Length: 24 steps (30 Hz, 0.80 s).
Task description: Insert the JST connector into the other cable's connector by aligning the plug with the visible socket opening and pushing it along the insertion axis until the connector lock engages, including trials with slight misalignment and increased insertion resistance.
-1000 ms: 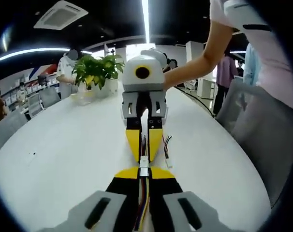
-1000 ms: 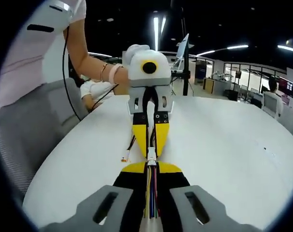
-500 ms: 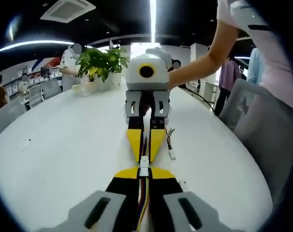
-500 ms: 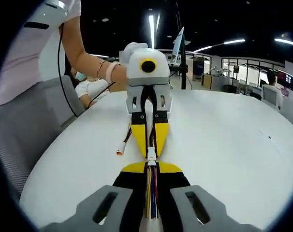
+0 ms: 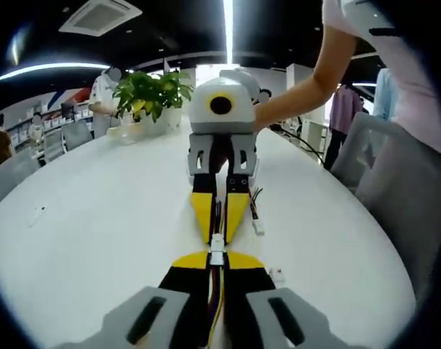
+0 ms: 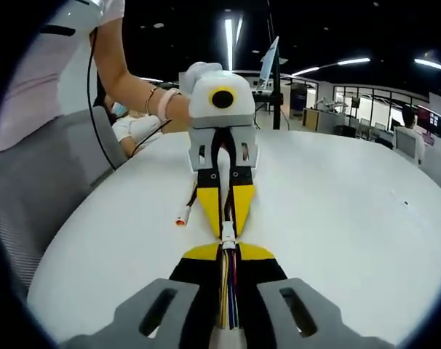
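Now my left gripper (image 5: 217,256) is clenched on one cable, its jaws pressed together over the wires, and my right gripper (image 6: 228,247) grips the other cable in the same way. Both grippers stand nose to nose above the white table (image 5: 97,218), and the two white connector halves (image 5: 217,249) meet between the yellow tips. I judge they are touching or partly joined; whether the lock is engaged I cannot tell. If I push with a small tilt, the plug can jam in the socket, or the pins can bend. With more resistance the wires can slip through the jaws. A loose cable (image 5: 256,215) lies just right of the far gripper and could catch on it.
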Available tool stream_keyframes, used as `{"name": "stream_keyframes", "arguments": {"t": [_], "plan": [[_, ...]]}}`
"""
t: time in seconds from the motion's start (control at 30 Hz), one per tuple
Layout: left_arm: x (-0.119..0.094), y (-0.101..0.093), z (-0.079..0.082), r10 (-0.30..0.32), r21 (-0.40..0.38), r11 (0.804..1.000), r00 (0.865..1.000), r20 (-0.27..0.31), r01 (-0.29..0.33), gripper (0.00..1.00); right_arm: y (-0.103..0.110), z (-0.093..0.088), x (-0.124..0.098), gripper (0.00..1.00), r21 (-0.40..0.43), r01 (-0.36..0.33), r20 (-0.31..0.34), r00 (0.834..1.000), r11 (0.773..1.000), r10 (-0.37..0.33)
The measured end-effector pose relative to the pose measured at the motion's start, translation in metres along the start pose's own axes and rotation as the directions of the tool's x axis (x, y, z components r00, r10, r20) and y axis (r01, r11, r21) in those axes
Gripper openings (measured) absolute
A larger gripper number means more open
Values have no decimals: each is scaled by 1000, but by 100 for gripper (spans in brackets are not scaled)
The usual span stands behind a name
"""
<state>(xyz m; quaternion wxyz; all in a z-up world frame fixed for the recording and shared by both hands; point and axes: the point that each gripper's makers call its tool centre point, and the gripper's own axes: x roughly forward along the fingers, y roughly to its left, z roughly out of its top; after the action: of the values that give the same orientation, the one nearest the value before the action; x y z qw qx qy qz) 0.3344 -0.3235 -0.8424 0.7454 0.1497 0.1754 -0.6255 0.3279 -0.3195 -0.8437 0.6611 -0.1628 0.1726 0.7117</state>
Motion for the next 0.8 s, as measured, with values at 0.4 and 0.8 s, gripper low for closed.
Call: {"name": "stream_keyframes", "arguments": {"t": [0.4,0.8], "plan": [[0,1,0,15,-51,999,1000,8,-15,1,1,0,0,5,70,16,16,1000,997,-17],[0,1,0,26,-61,998,1000,-11,-26,4,3,0,0,5,95,21,1,1000,995,-21]]}}
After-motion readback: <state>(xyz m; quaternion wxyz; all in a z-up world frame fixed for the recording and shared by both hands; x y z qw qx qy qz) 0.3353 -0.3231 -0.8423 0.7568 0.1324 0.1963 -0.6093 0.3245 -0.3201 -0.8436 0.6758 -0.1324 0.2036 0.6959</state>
